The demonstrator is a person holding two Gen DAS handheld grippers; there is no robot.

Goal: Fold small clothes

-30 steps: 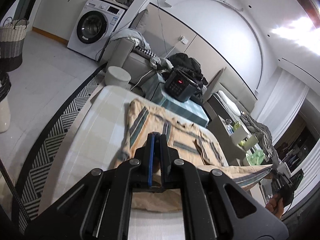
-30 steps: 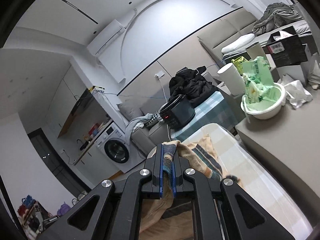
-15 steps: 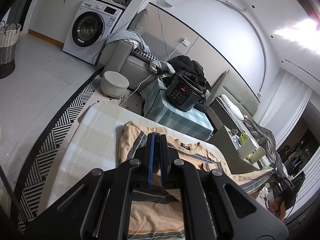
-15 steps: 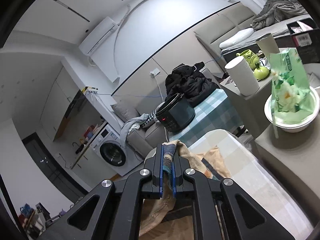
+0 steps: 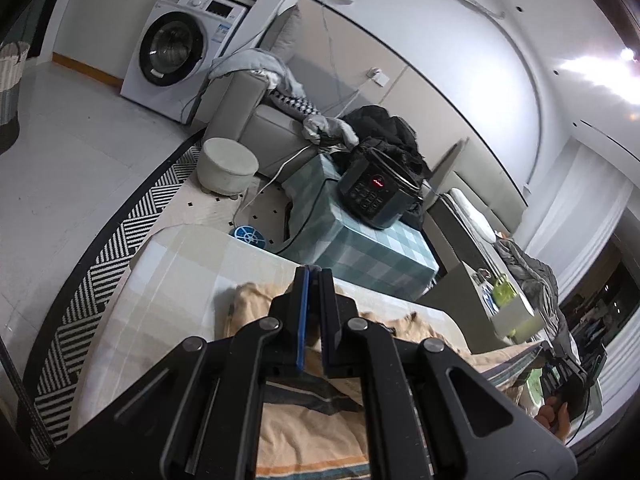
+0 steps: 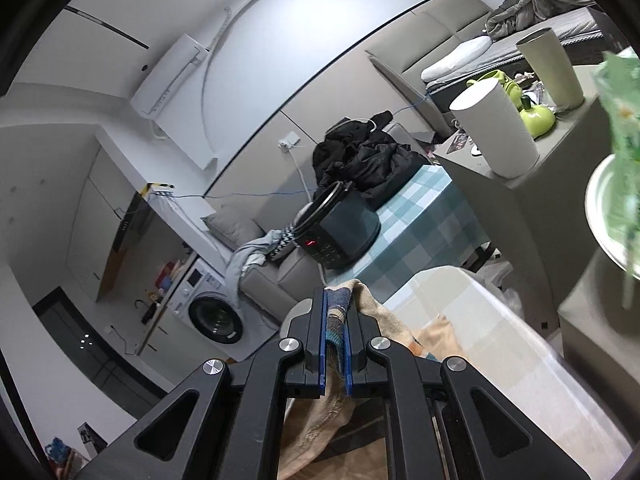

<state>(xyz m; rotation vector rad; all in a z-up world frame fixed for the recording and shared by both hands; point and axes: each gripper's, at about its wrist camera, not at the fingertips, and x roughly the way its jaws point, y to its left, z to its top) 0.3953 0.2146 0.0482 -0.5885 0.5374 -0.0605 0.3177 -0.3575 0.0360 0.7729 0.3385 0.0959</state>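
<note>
A peach shirt with dark stripes (image 5: 304, 440) lies on the pale checked table (image 5: 172, 280). My left gripper (image 5: 314, 276) is shut on one corner of its lifted edge, above the shirt's far end. That edge runs taut to the right, where my right gripper (image 5: 568, 376) and a hand (image 5: 554, 420) show at the frame edge. In the right wrist view my right gripper (image 6: 335, 300) is shut on a bunched corner of the shirt (image 6: 384, 312), which hangs down over the table (image 6: 500, 340). The shirt part under the left fingers is hidden.
Beyond the table's far end stand a teal checked box bearing a black pressure cooker (image 5: 374, 188), a grey round stool (image 5: 228, 164) and a washing machine (image 5: 176, 44). To the right is a grey cabinet with a white cup (image 6: 496, 128) and a bowl (image 6: 608, 208).
Both grippers have carried the lifted shirt edge forward over the table toward its far end. The lying part of the shirt is now mostly beneath the left gripper.
</note>
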